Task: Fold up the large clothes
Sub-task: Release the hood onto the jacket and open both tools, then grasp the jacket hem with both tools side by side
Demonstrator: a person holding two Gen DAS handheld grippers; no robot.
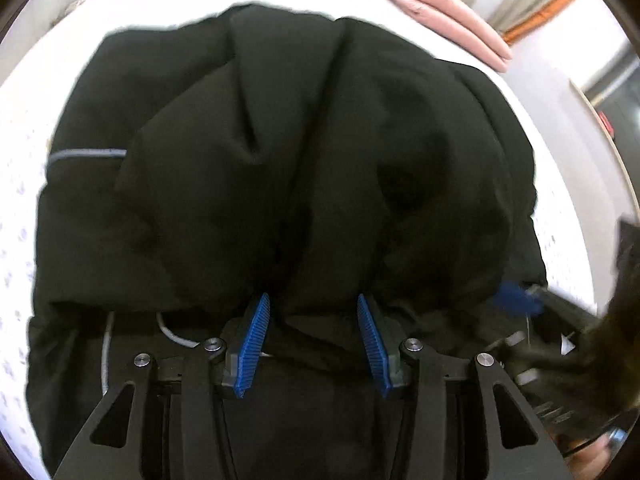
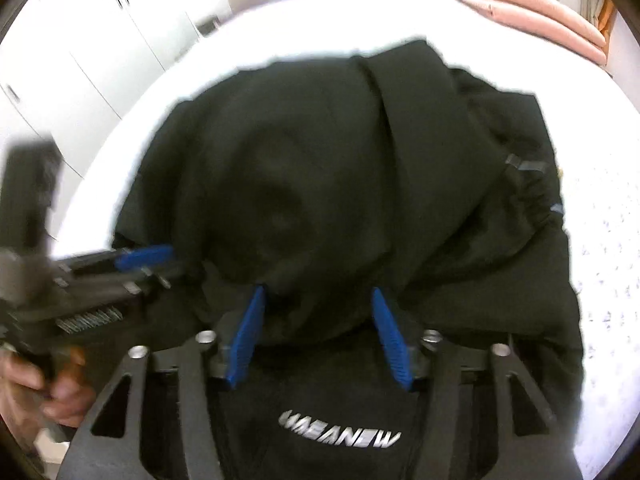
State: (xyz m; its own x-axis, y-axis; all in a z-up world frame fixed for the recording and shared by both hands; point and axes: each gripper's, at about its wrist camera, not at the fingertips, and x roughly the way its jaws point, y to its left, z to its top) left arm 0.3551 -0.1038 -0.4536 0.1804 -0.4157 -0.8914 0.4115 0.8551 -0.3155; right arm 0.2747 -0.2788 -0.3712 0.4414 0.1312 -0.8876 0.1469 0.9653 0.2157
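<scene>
A large black jacket point(image 1: 280, 160) lies bunched on a white bed; it also fills the right wrist view point(image 2: 340, 180), where a silver logo point(image 2: 340, 434) shows on its near part. My left gripper point(image 1: 312, 308) is open, its blue pads point(image 1: 254, 344) on either side of a raised fold of the jacket. My right gripper point(image 2: 318, 300) is open too, its pads point(image 2: 390, 336) straddling the folded edge. Each gripper shows blurred in the other's view, the right one point(image 1: 516, 300) at the jacket's right edge, the left one point(image 2: 144, 258) at its left edge.
The white bed sheet point(image 1: 560, 184) with a faint print surrounds the jacket. A folded pink garment point(image 1: 440, 12) lies at the far right corner, also in the right wrist view point(image 2: 532, 8). White cupboards point(image 2: 80, 60) stand beyond the bed's left side.
</scene>
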